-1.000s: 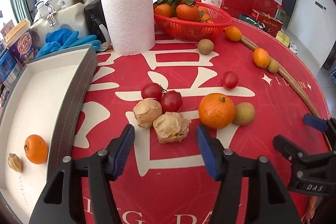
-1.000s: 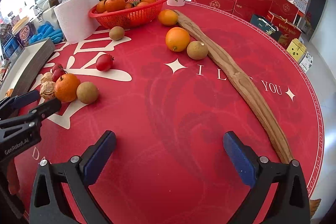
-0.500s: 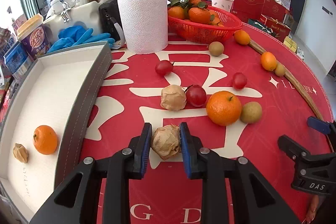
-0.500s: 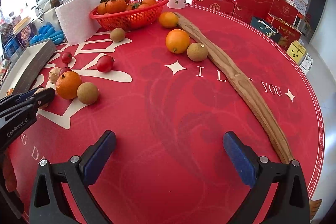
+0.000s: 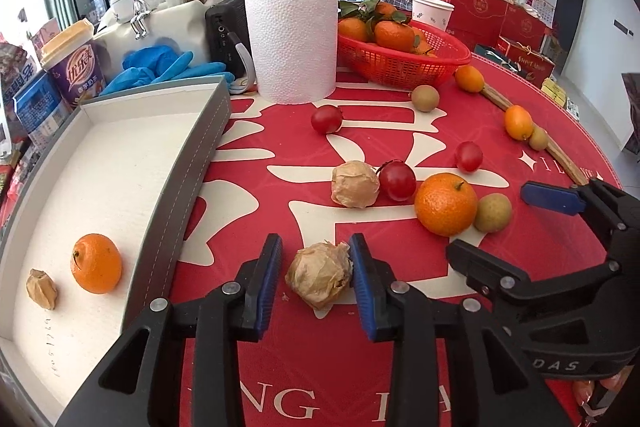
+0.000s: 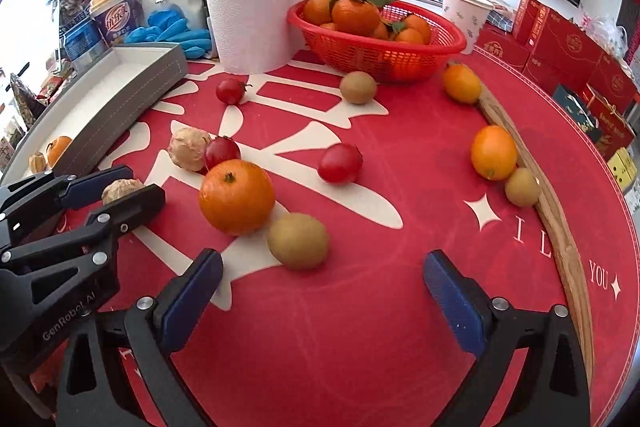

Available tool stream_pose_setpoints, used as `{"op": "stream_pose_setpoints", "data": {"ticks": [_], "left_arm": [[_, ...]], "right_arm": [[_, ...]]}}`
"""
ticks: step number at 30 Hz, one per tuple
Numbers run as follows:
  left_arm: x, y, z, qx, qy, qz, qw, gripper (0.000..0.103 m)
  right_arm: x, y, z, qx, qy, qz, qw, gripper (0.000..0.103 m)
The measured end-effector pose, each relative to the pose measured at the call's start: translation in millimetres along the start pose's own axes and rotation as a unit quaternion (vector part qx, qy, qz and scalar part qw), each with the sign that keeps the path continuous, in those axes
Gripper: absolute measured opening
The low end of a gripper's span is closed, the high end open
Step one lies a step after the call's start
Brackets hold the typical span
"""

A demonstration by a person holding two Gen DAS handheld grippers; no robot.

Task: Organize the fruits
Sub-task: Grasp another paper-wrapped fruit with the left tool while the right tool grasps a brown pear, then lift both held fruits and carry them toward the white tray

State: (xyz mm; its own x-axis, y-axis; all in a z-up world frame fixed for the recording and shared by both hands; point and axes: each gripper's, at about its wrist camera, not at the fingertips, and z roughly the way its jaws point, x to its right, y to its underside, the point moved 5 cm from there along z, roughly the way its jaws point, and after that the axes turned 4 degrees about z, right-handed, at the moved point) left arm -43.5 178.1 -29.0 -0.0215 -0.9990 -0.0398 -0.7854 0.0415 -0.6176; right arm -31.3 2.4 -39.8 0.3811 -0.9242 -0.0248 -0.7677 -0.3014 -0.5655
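Observation:
A papery husked fruit [image 5: 320, 277] lies on the red tablecloth between the pads of my left gripper [image 5: 316, 243]. The right pad touches it, a small gap shows at the left pad, and the jaws are opening. My right gripper [image 6: 323, 263] stands wide with its jaws closing and nothing between them; a kiwi [image 6: 298, 241] and a big orange [image 6: 236, 197] lie just ahead of its tips. The grey tray [image 5: 188, 163] at the left holds an orange [image 5: 96, 263] and a husked fruit [image 5: 41, 289]. A second husked fruit [image 5: 355, 183] touches a tomato [image 5: 397, 180].
Paper towel roll [image 5: 291, 45] and a red basket [image 5: 404, 65] of oranges stand at the back. Loose tomatoes [image 5: 327, 119], kiwis and oranges dot the cloth, some along a wooden strip [image 6: 558, 211] at the right. Blue gloves, cups and boxes crowd the far left.
My left gripper closed around the near husked fruit, then loosened slightly. One tomato rolled off toward the paper roll. My right gripper swung left toward the orange and kiwi and narrowed a little.

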Motion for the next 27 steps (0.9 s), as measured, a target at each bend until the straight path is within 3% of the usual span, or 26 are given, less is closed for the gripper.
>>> {"op": "stream_pose_setpoints", "data": {"ticks": [1, 3, 4, 5, 15, 27], "left_arm": [[0, 0, 0, 0.0, -0.001, 0.001, 1.0, 0.037], [1, 0, 0, 0.001, 0.0, 0.003, 1.0, 0.033], [2, 0, 0, 0.002, 0.001, 0.005, 1.0, 0.027], [3, 0, 0, 0.002, 0.001, 0.005, 1.0, 0.027], [-1, 1, -3, 0.007, 0.038, -0.019, 0.9991, 0.027], [-2, 1, -2, 0.007, 0.038, -0.019, 0.9991, 0.027]], "right_arm": [[-2, -2, -1, 0.004, -0.004, -0.002, 1.0, 0.088], [-6, -3, -5, 0.015, -0.006, -0.006, 1.0, 0.058], [-7, -3, -6, 0.019, -0.006, -0.006, 1.0, 0.049], [-6, -2, -8, 0.022, -0.005, -0.002, 1.0, 0.029], [25, 6, -16, 0.033, -0.025, 0.087, 0.995, 0.03], [21, 6, -14, 0.033, -0.008, 0.084, 0.996, 0.03]]}}
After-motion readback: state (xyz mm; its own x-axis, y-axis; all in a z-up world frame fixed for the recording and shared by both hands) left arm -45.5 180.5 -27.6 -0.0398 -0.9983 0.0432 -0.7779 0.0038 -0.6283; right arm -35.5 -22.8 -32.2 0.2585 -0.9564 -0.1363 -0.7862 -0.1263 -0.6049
